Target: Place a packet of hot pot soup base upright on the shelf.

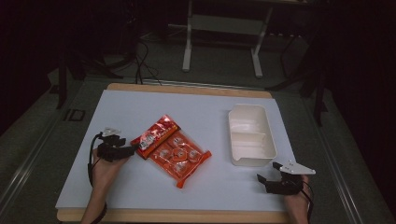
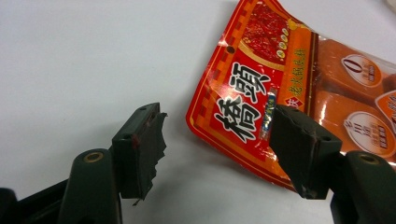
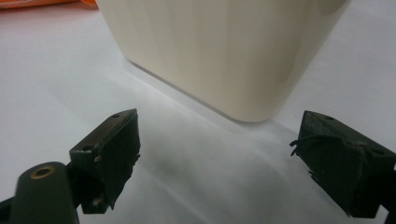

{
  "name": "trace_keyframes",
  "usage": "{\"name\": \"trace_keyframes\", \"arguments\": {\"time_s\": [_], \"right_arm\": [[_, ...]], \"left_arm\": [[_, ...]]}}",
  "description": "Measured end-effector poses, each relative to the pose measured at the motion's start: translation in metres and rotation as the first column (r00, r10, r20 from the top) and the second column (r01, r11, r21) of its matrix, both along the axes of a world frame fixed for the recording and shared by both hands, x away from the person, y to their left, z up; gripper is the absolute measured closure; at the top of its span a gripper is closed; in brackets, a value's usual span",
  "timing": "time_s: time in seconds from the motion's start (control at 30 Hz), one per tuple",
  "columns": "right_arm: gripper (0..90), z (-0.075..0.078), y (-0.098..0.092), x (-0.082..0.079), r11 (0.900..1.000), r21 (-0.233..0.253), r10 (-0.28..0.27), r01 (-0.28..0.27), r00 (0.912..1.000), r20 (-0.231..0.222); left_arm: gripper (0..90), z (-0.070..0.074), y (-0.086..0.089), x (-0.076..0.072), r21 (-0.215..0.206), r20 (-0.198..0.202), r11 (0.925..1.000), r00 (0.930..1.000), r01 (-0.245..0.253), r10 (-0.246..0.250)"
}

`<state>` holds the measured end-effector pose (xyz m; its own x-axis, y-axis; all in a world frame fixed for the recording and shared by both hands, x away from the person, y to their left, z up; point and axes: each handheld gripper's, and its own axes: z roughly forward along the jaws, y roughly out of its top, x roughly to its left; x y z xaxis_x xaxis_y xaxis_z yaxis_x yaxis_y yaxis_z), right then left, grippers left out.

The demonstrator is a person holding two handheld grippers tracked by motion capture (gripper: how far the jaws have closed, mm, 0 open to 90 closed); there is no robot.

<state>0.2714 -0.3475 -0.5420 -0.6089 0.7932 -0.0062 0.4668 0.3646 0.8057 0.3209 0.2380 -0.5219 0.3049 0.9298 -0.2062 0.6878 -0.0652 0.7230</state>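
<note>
Lying flat mid-table, red snack packet [image 1: 171,150], left of white tray [image 1: 251,135]. Left gripper [image 1: 125,150] at packet's left end, jaws spread, one pad over packet corner. Right gripper [image 1: 267,178] released, empty, just before tray's near corner.

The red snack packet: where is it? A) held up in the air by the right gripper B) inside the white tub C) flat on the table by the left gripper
C: the red snack packet lies flat on the table, its corner at the open left gripper, apart from the white tub.
</note>
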Motion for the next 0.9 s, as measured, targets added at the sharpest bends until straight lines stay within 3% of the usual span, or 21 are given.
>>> {"name": "trace_keyframes", "arguments": {"time_s": [0.17, 0.4, 0.53, 0.67, 0.73, 0.9], "right_arm": [[13.5, 0.0, 0.0, 0.0, 1.0, -0.002, 0.005, -0.005, 1.0, 0.001], [13.5, 0.0, 0.0, 0.0, 1.0, 0.0, 0.012, -0.012, 0.9999, 0.004], [13.5, 0.0, 0.0, 0.0, 1.0, 0.0, 0.016, -0.016, 0.9999, 0.003], [13.5, 0.0, 0.0, -0.001, 1.0, 0.001, 0.019, -0.019, 0.9998, 0.003], [13.5, 0.0, 0.0, -0.001, 1.0, 0.001, 0.021, -0.021, 0.9998, 0.004], [13.5, 0.0, 0.001, -0.001, 1.0, 0.002, 0.026, -0.026, 0.9996, 0.002]], "left_arm": [[35.7, -0.004, -0.004, 0.005, -0.008, -0.016, 0.9999, 0.9998, 0.014, -0.015], [36.1, -0.012, -0.008, 0.01, 0.021, -0.041, 0.9996, 0.999, 0.02, -0.019], [39.0, -0.016, -0.01, 0.011, 0.001, -0.054, 0.9995, 0.998, 0.033, -0.033], [41.0, -0.014, -0.014, 0.011, -0.001, -0.048, 0.9982, 0.9971, 0.059, -0.059], [44.9, -0.014, -0.015, 0.01, -0.025, -0.047, 0.9966, 0.9957, 0.079, -0.08], [50.5, -0.013, -0.02, 0.009, -0.019, -0.033, 0.9934, 0.993, 0.113, -0.114]]}}
